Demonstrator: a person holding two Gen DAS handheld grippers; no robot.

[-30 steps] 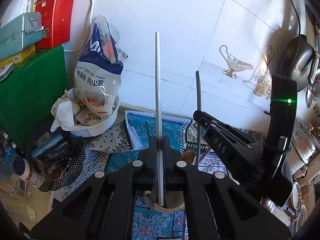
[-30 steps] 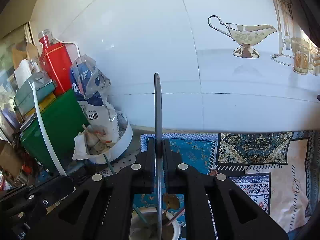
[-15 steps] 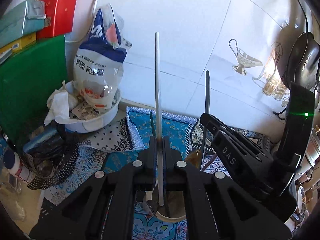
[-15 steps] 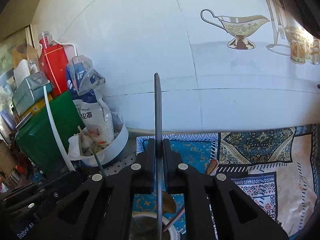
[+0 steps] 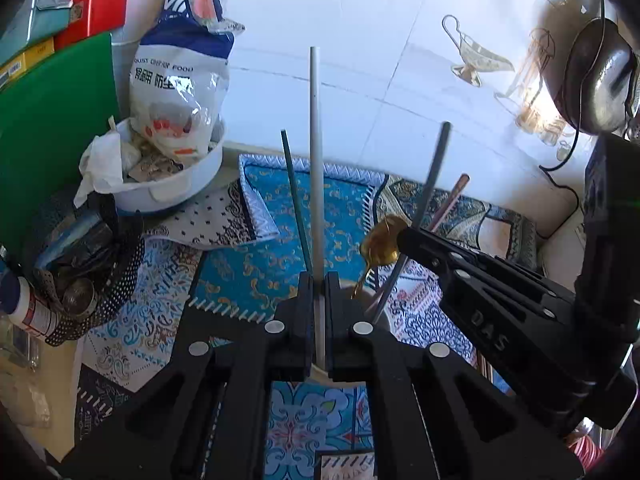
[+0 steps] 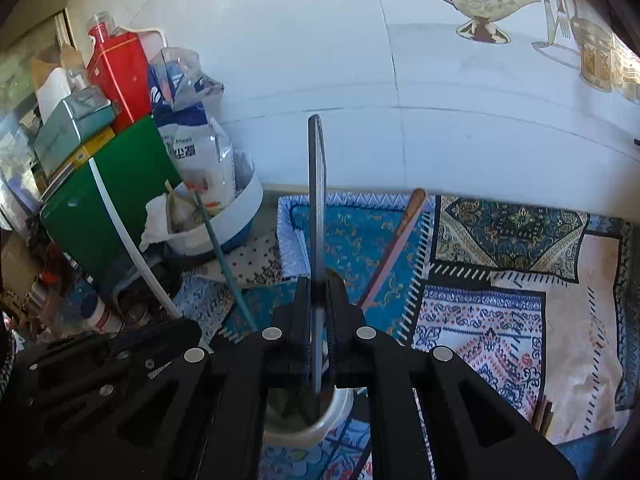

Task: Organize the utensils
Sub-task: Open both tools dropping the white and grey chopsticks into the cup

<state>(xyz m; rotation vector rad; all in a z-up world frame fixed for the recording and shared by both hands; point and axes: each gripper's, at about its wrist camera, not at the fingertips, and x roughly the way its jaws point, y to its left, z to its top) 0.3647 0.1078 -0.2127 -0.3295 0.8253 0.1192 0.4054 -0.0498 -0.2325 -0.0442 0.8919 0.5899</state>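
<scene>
White wall tiles and a patterned blue cloth (image 5: 256, 276) frame the scene. At left, my left gripper (image 5: 319, 312) is clenched on a white utensil handle (image 5: 315, 160), whose lower end dips into the white cup (image 6: 308, 430) just below the jaws. Beside it a teal handle (image 5: 295, 200), a gold spoon (image 5: 380, 240) and a reddish handle (image 6: 394, 246) already stand in the cup. At right, my right gripper (image 6: 319, 312) grips a dark grey utensil (image 6: 316, 200), its tip inside the cup. I judge two releases remain.
</scene>
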